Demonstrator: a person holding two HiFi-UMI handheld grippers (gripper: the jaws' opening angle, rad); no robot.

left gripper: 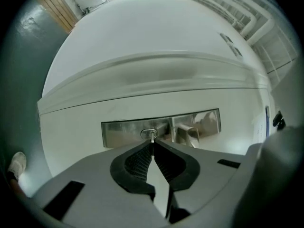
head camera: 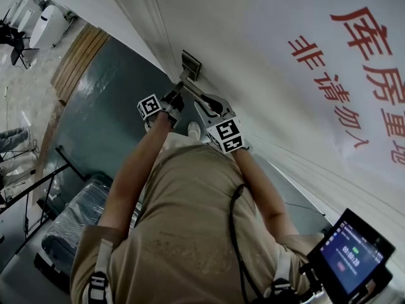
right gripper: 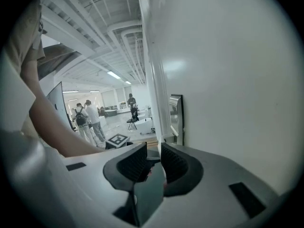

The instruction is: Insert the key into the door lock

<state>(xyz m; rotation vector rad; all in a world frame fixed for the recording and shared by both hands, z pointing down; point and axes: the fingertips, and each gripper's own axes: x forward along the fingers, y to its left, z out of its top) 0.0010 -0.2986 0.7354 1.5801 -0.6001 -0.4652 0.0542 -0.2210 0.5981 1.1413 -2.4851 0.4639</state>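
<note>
A steel lock plate (left gripper: pixel 161 127) sits on the white door (head camera: pixel 266 75); the head view shows the lock plate (head camera: pixel 191 64) above both hands. My left gripper (left gripper: pixel 152 144) is shut on a small silver key (left gripper: pixel 152 137). The key's tip is in the oval keyhole (left gripper: pixel 148 133). From above, the left gripper (head camera: pixel 177 92) points at the plate. My right gripper (right gripper: pixel 153 159) is beside the door, just short of the lock plate (right gripper: pixel 176 118). Its pads stand a narrow gap apart with something dark grey at their tips; I cannot tell whether they press on anything.
A lever handle (left gripper: pixel 189 129) juts from the plate right of the keyhole. The dark floor (head camera: pixel 107 125) lies left of the door, with a wooden strip (head camera: pixel 79 59) and stacked crates (head camera: pixel 69 227). Several people (right gripper: pixel 88 120) stand far down the hall.
</note>
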